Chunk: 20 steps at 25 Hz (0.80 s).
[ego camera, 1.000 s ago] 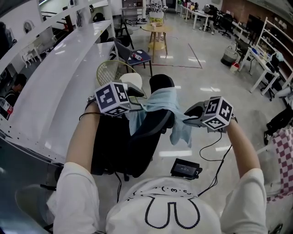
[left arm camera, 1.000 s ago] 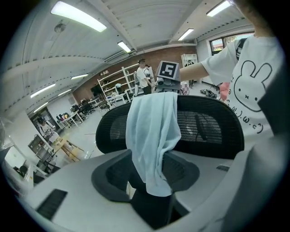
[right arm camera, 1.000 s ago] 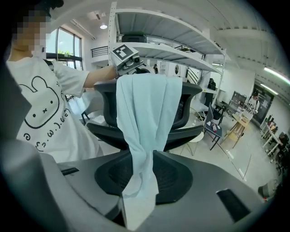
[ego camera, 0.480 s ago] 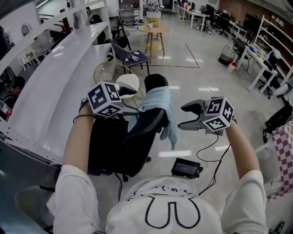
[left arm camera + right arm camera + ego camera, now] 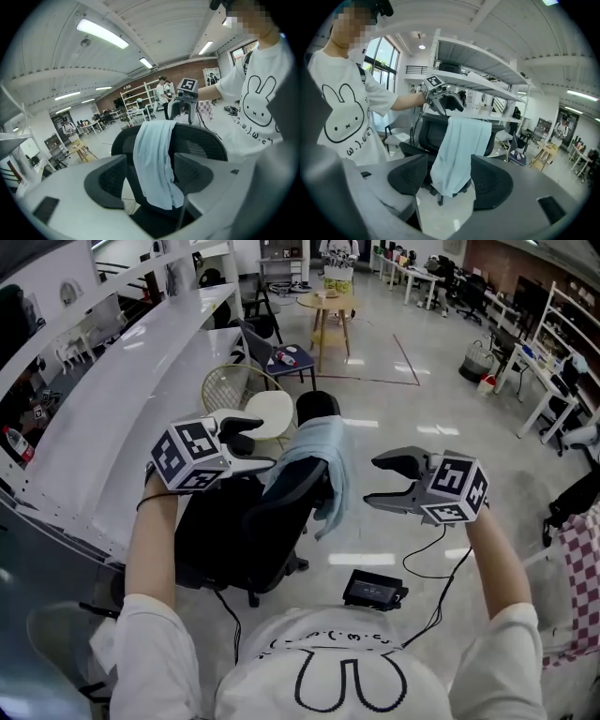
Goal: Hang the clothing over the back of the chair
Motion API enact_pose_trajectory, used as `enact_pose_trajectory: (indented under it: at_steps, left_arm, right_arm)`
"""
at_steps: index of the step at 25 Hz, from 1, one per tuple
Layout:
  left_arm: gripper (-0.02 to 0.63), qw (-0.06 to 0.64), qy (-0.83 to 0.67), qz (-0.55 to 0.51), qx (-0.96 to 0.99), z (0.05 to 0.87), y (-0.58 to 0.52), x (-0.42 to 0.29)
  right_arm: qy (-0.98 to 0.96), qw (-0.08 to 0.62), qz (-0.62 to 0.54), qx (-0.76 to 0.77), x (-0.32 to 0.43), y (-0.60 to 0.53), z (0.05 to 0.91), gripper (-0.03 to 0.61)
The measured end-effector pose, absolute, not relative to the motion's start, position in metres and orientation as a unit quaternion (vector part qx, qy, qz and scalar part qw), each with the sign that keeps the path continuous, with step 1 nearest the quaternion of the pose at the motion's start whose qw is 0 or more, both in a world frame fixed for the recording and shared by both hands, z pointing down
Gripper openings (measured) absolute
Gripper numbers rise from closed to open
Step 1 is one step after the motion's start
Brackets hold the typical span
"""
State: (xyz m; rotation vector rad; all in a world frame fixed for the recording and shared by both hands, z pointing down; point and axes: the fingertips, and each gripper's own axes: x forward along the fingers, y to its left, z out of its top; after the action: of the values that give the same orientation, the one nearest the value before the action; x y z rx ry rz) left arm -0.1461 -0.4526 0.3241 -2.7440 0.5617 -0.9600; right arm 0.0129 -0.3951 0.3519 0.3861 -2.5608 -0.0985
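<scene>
the left gripper [image 5: 261, 442] is hovering just beside the chair [image 5: 272, 521], its jaws having just been opening and now standing spread with nothing between them. the pale blue clothing [image 5: 317, 454] is lying draped over the top of the chair's back, hanging down both faces. the right gripper [image 5: 372, 481] is holding apart from it, its jaws likewise just opened wide and empty. the risk, as i am judging it: a retreating jaw snagging a fold or nudging the chair, sending the unpinned cloth sliding off.
</scene>
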Motion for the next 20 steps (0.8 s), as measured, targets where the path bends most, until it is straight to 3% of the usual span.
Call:
enact_pose_trajectory:
  at_steps: [3, 6, 11, 14, 18, 20]
  left_arm:
    - [0.330, 0.107, 0.221, -0.289, -0.925, 0.301, -0.442, -0.135]
    - [0.297, 0.109, 0.265, -0.258, -0.923, 0.288, -0.431, -0.130]
    - [0.227, 0.057, 0.332, -0.184, -0.924, 0.277, -0.413, -0.129]
    - [0.138, 0.037, 0.356, -0.142, -0.923, 0.266, -0.400, -0.133]
    - [0.000, 0.053, 0.390, -0.115, -0.912, 0.253, -0.389, -0.134]
    - [-0.011, 0.066, 0.400, -0.107, -0.908, 0.248, -0.384, -0.133]
  right_arm:
    - [-0.951, 0.245, -0.052, 0.184, 0.014, -0.406, 0.341, 0.276]
    - [-0.950, 0.218, -0.060, 0.213, 0.016, -0.407, 0.335, 0.212]
    - [-0.948, 0.184, -0.103, 0.238, 0.013, -0.396, 0.323, 0.122]
    - [-0.947, 0.162, -0.126, 0.246, 0.005, -0.388, 0.311, 0.003]
    - [-0.942, 0.126, -0.136, 0.279, -0.003, -0.381, 0.298, 0.002]
    - [-0.933, 0.121, -0.152, 0.303, -0.005, -0.379, 0.293, 0.000]
